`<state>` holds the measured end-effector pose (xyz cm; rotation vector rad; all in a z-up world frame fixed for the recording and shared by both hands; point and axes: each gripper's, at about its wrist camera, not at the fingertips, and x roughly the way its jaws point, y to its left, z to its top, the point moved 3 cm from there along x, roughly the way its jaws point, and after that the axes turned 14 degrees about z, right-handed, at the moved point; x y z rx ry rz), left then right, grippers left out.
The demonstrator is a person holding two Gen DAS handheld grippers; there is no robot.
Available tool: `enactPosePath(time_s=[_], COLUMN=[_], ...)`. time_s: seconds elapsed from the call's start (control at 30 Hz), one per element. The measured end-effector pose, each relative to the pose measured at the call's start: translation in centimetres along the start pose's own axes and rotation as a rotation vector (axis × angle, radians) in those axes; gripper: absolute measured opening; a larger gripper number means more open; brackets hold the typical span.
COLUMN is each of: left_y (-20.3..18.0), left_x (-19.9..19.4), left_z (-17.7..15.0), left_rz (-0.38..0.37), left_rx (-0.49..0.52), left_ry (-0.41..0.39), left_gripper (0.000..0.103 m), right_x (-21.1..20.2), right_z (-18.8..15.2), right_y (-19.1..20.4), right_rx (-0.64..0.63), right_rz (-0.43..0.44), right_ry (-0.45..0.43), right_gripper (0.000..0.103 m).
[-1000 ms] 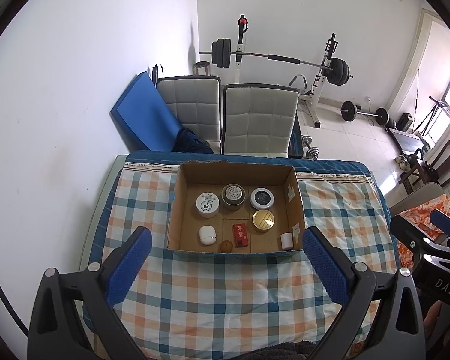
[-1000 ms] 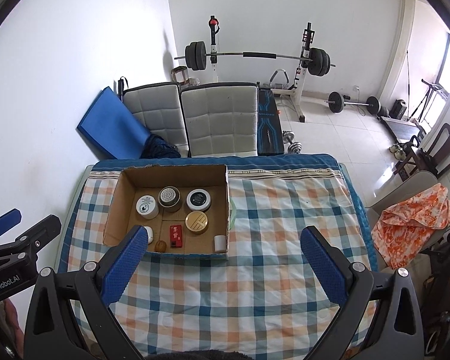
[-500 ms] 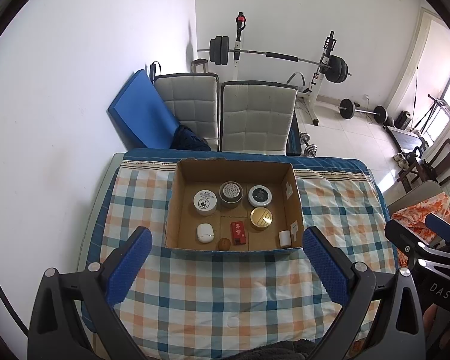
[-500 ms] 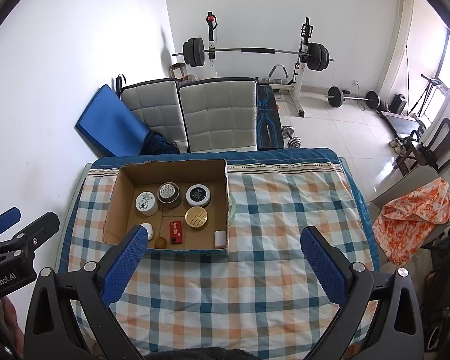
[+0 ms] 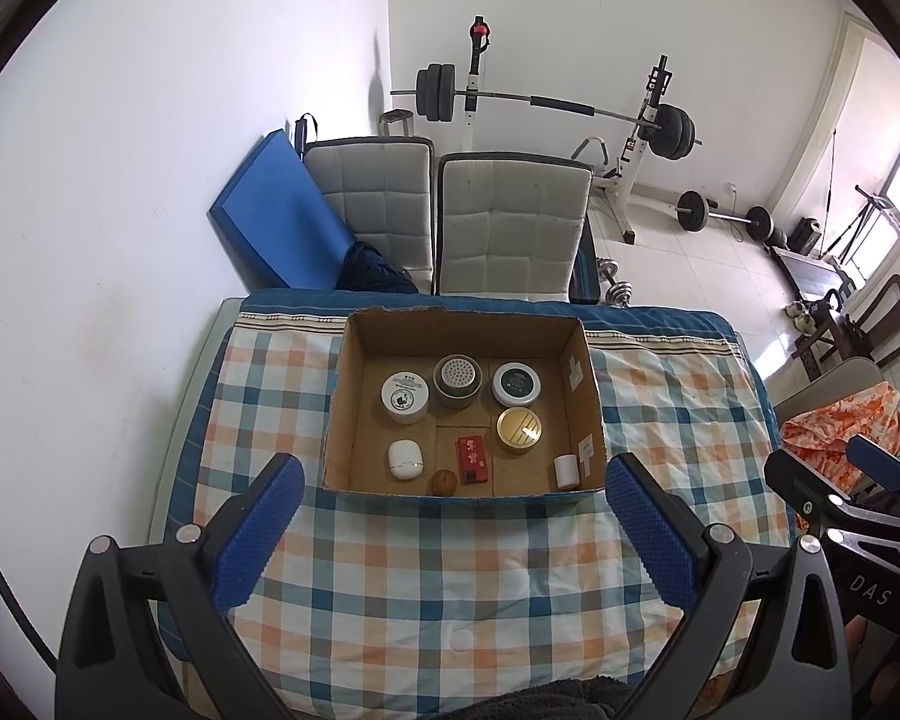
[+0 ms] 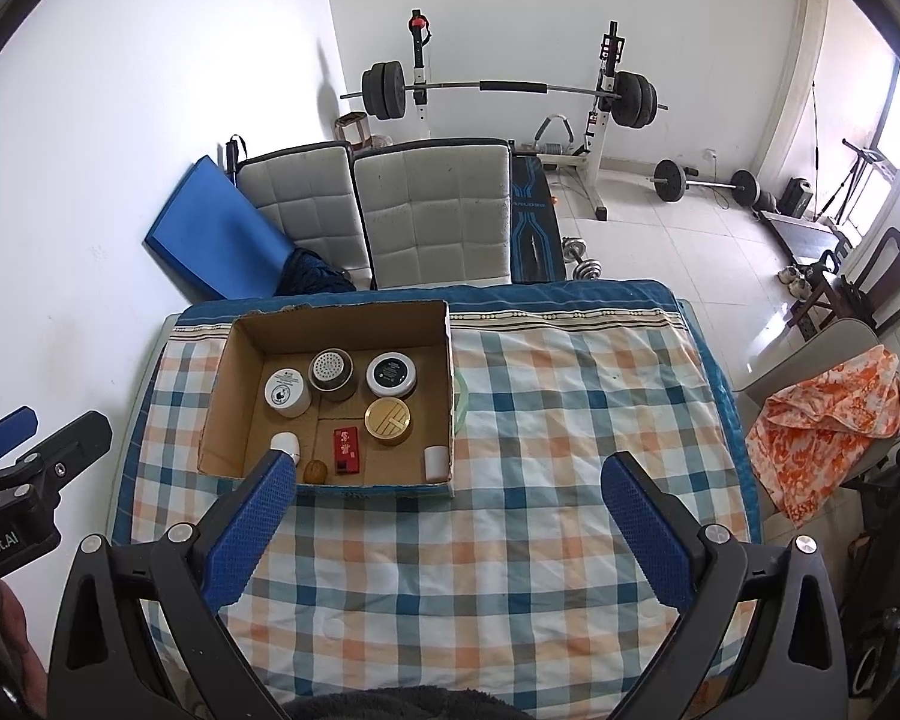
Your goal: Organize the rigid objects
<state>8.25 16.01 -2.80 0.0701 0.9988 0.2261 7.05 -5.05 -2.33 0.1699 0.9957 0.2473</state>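
Note:
An open cardboard box lies on a checked tablecloth. Inside it sit a white jar, a perforated-lid tin, a black-lidded jar, a gold tin, a red packet, a white oval case, a brown nut and a small white cylinder. My left gripper hovers open and empty well above the table before the box. My right gripper is open and empty too, to the box's right.
Two grey padded chairs and a blue mat stand behind the table. A barbell rack and weights fill the far room. An orange cloth drapes a chair at right. White wall runs along the left.
Both grippers have drawn back and risen slightly, so the box and table look a little smaller and farther. Nothing in the box has moved.

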Motion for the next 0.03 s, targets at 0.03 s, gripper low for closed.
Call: enactPosePath(time_s=[0.03], left_y=[-0.02], left_x=[0.03], left_z=[0.05], left_rz=[-0.001], left_rx=[0.000], left_ry=[0.000], left_gripper=[0.103], right_x=[-0.01], right_z=[-0.03], right_y=[-0.02], right_rx=[0.000], right_rz=[0.000], right_ry=[0.002], right_gripper=[0.103])
